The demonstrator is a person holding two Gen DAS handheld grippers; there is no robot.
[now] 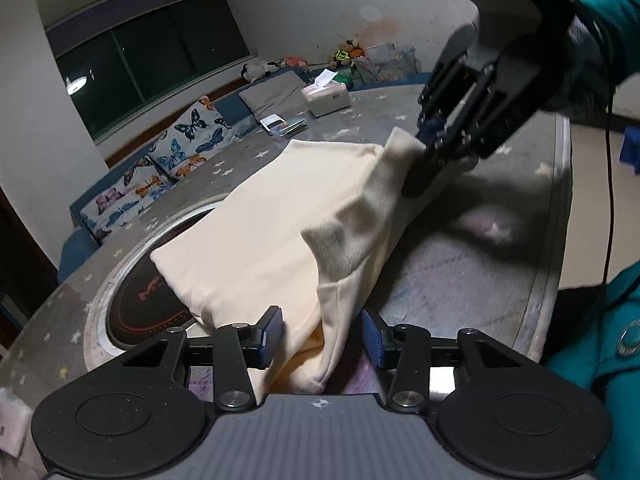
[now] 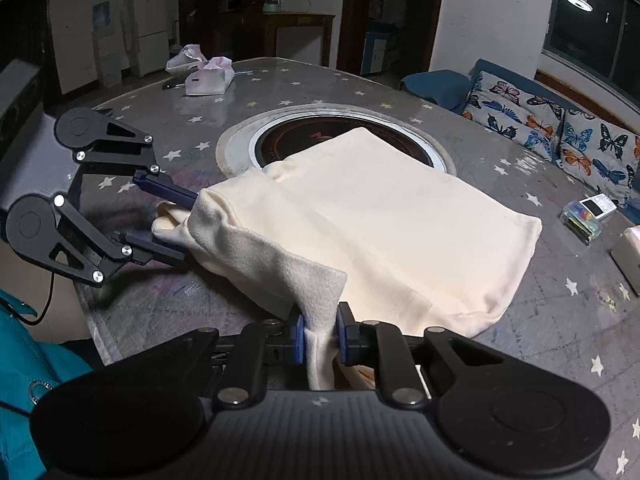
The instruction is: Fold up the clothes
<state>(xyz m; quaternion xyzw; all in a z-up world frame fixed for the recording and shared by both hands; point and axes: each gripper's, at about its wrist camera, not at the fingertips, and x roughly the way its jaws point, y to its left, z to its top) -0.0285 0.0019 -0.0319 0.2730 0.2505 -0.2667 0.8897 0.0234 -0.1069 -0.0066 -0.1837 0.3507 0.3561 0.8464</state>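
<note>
Cloth (image 1: 280, 208) on my left wrist view lies on the table (image 1: 460, 280), long axis running away toward the sofa; my left gripper (image 1: 322, 334) stands open around its near corner. On my right wrist view, right gripper (image 2: 320, 334) pinches a raised fold.

My left gripper (image 1: 322, 334) points forward and somewhat downward, its two blue-padded fingers (image 1: 271, 330) standing apart, neither pad pressing on anything. My right gripper (image 2: 319, 334) also tilts downward, its jaws drawn close together and its blue pads (image 2: 298, 336) clamped tight from both sides. My right hand, in a dark glove (image 1: 580, 56), wraps the handle behind it, with my teal sleeve (image 1: 612, 4) running back from the wrist.
</note>
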